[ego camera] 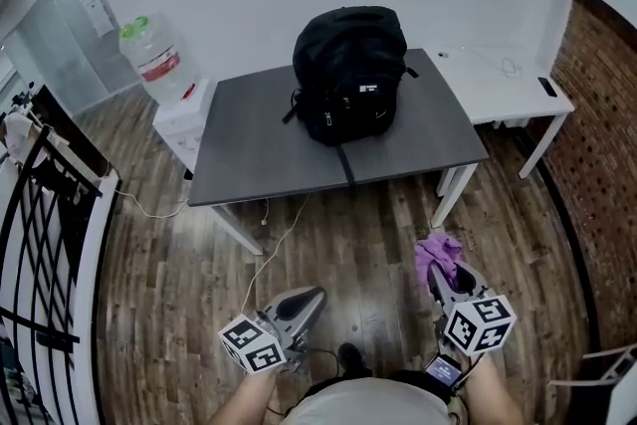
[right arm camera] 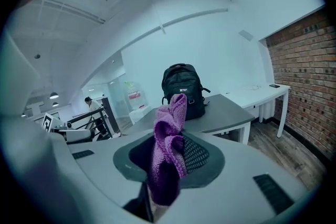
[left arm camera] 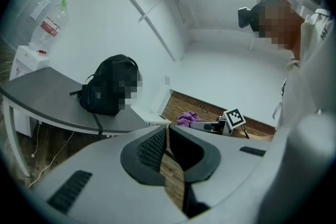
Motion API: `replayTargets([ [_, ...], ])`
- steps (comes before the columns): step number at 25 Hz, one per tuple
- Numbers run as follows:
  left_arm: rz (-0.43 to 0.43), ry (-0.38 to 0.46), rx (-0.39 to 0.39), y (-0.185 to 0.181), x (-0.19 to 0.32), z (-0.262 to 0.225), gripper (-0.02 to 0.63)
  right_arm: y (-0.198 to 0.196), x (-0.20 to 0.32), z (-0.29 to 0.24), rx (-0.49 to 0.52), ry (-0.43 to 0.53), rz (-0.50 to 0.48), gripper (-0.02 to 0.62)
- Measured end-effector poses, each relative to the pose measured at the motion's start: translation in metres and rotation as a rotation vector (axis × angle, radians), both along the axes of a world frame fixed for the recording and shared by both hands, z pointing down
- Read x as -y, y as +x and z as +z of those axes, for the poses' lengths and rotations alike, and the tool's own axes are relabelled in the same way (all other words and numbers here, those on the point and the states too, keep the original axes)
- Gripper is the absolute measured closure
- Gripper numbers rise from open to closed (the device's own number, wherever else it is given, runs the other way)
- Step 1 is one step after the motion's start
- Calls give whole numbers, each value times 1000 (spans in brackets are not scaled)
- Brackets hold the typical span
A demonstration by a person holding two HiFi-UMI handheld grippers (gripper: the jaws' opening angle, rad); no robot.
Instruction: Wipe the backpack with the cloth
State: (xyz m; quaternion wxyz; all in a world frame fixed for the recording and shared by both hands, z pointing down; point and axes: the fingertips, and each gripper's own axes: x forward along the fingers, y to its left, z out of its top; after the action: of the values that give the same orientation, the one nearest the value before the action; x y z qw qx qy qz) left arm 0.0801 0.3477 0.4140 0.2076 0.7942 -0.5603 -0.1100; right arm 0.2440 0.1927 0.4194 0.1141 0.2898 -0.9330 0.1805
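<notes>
Cloth [right arm camera: 169,136], purple and bunched, stands clamped in the right tool [ego camera: 443,274] while the left tool [ego camera: 317,296] is closed and empty.

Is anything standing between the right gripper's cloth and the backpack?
Nothing visible does. Between the right gripper, shut on the purple cloth, and the backpack there is only wood floor, then the gray table's bare near edge.

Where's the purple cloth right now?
Low right in the head view, the purple cloth is clamped in the right hand-held gripper, short of the grey table.
</notes>
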Motion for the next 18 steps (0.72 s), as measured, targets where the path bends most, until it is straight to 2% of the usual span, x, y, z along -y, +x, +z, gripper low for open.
replayTargets([
  [10,3,12,26,-45,43,-3,603,-58,33,-9,6,10,-10,493],
  [18,-40,24,52,-78,114,-10,603,-108,106,-5,33,0,-77,493],
])
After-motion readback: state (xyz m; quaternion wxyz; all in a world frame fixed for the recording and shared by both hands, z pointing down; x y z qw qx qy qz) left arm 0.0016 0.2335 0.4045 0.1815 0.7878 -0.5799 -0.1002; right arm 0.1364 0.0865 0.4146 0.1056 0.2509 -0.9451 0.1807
